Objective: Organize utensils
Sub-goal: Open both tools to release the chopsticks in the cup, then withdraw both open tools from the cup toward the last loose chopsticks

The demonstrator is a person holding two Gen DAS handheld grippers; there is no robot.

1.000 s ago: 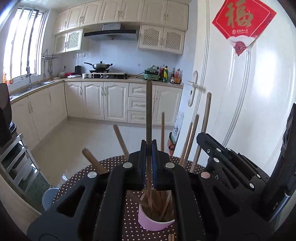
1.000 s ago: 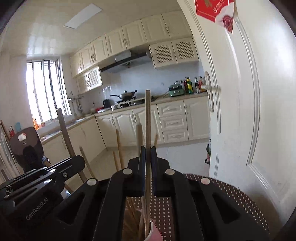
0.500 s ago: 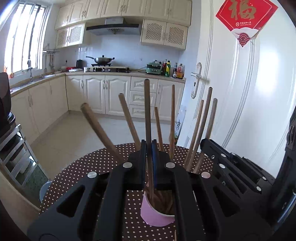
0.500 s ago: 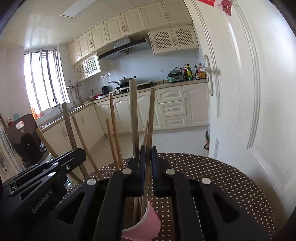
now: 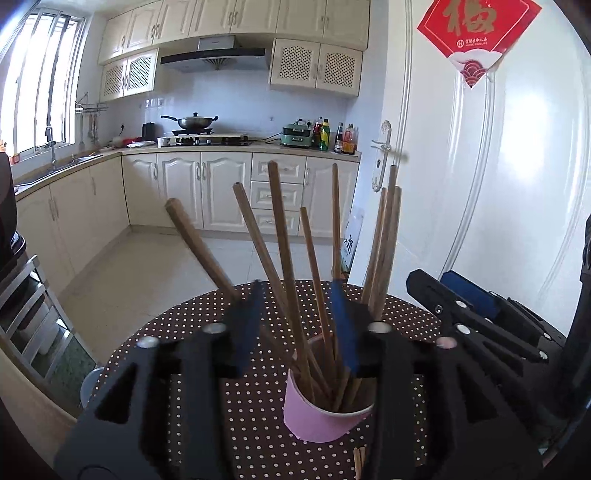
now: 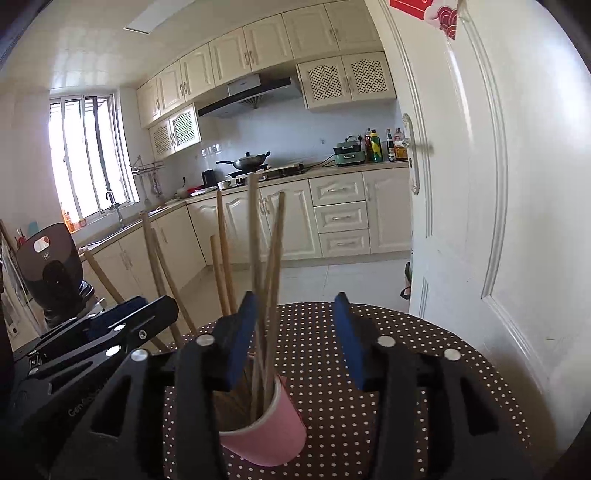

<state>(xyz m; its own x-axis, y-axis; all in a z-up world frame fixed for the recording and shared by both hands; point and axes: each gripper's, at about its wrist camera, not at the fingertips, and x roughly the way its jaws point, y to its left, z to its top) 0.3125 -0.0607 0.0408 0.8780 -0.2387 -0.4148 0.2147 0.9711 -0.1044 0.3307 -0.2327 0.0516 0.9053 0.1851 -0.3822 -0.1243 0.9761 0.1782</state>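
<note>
- The left claw (image 5: 299,325) has just been opening; its jaws stand spread, chopsticks (image 5: 284,258) rising loose between them.
- The right claw (image 6: 295,336) has also just spread, pinching nothing.
- The chopsticks stand fanned in a pink cup (image 5: 321,421) on the dotted tabletop (image 5: 240,406).

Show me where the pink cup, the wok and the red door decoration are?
pink cup (image 5: 317,419): left wrist view, on its outer wall below the rim.
wok (image 5: 192,120): left wrist view, on its metal bowl, at the stove.
red door decoration (image 5: 476,27): left wrist view, on its red face.
</note>
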